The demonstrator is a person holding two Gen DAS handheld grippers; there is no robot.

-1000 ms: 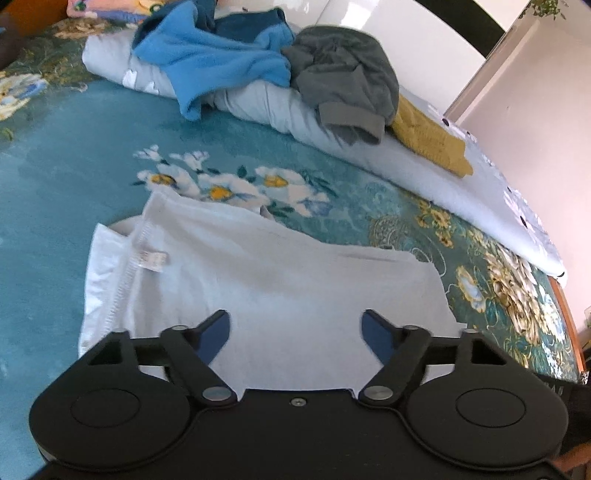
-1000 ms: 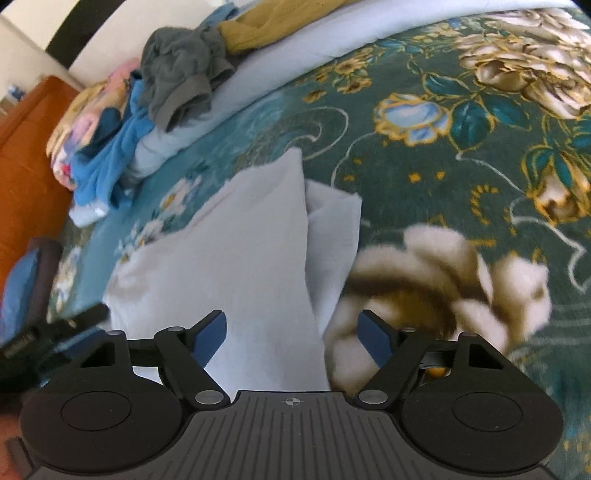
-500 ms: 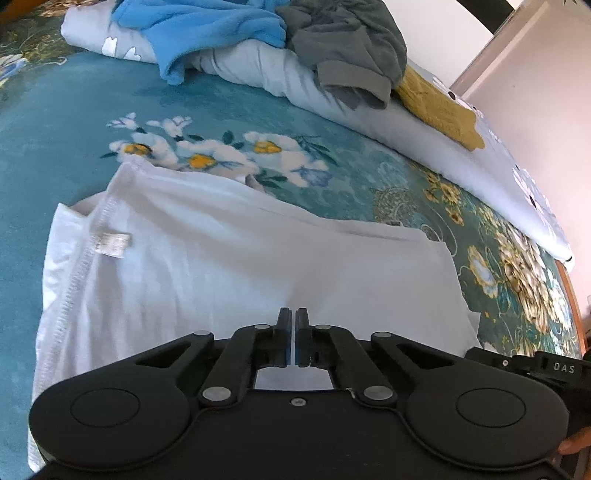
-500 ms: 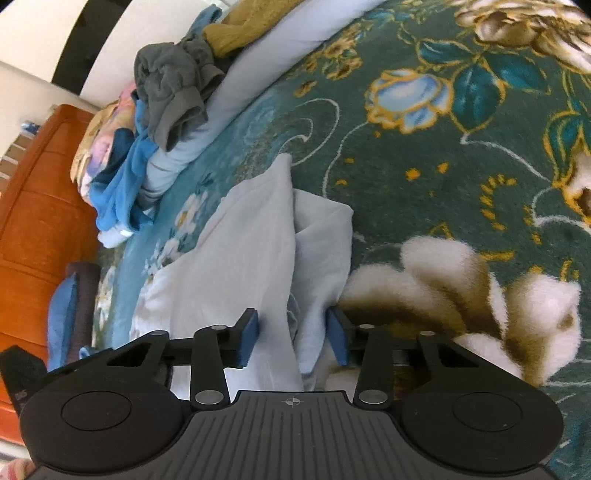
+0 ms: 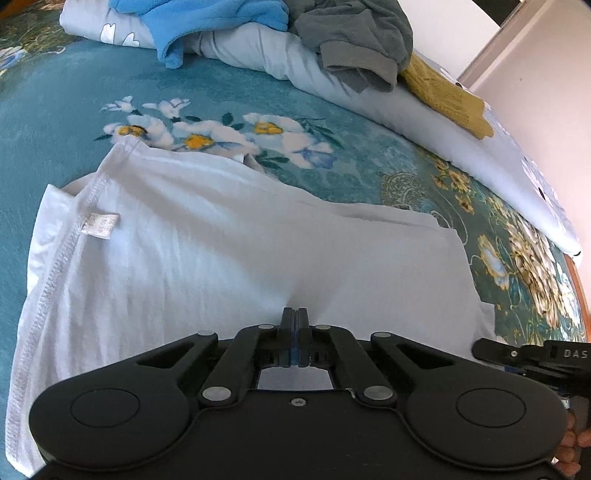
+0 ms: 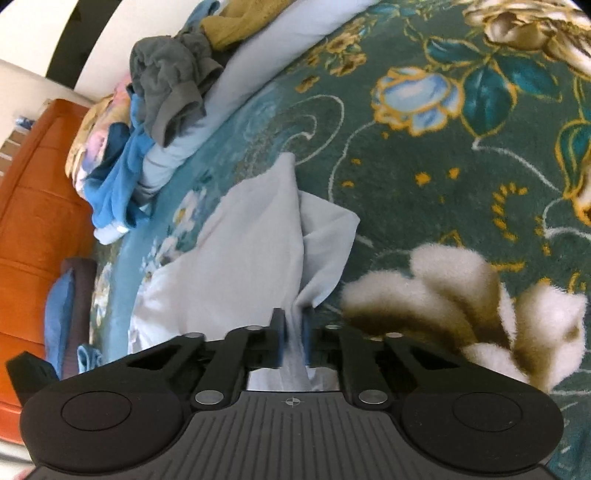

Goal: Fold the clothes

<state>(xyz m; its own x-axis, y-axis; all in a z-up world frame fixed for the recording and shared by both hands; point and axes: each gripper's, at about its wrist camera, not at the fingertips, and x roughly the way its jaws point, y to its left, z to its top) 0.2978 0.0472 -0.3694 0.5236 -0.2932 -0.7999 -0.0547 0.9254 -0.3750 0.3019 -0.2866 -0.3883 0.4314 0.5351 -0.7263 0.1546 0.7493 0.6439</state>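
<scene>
A white shirt (image 5: 221, 240) lies flattened on the teal floral bedspread (image 5: 55, 110), its sewn hem and small label (image 5: 100, 224) to the left. My left gripper (image 5: 295, 314) is shut on the shirt's near edge, and the cloth puckers at its tips. In the right wrist view the same shirt (image 6: 251, 240) ends in a folded corner. My right gripper (image 6: 293, 321) has its jaws closing on that corner, with a bunched fold of cloth pressed between the blue pads. The right gripper's black body (image 5: 532, 354) shows at the left view's lower right.
Along the far side of the bed runs a rolled pale blue quilt (image 5: 369, 99) carrying a blue fleece (image 5: 207, 18), a grey garment (image 5: 354, 33) and a mustard garment (image 5: 447, 96). An orange wooden headboard (image 6: 33, 206) stands at the left. Fingers (image 5: 572, 443) show at the lower right.
Both grippers went from wide open to closed on the white shirt, the left first and the right after. Both moved lower and closer to the cloth.
</scene>
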